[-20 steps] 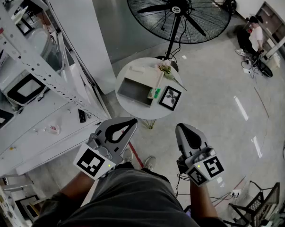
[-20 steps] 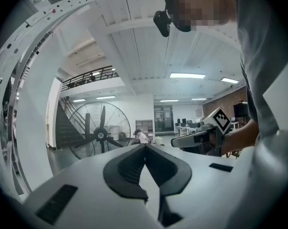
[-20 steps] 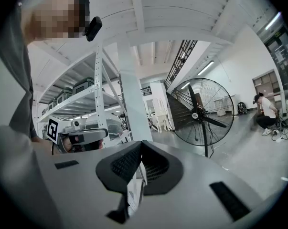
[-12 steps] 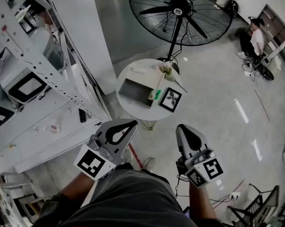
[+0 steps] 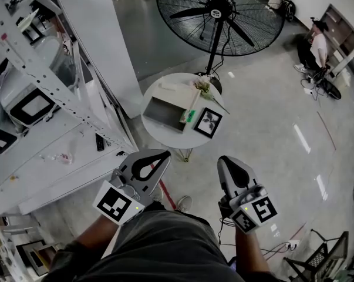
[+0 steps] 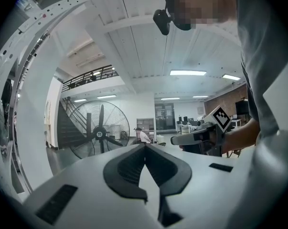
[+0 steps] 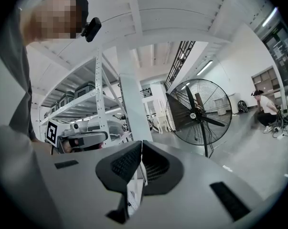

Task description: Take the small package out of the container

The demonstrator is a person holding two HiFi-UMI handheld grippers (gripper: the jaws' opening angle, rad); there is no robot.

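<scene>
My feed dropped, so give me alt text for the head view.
The left gripper and right gripper hang low in front of the person, jaws shut and empty, short of a round white table. On it lie a grey container, a framed picture and a green thing between them. A big fan stands behind.

The left gripper [image 5: 163, 155] and the right gripper [image 5: 222, 160] are held side by side, roughly level, jaws closed together, nothing gripped.
</scene>
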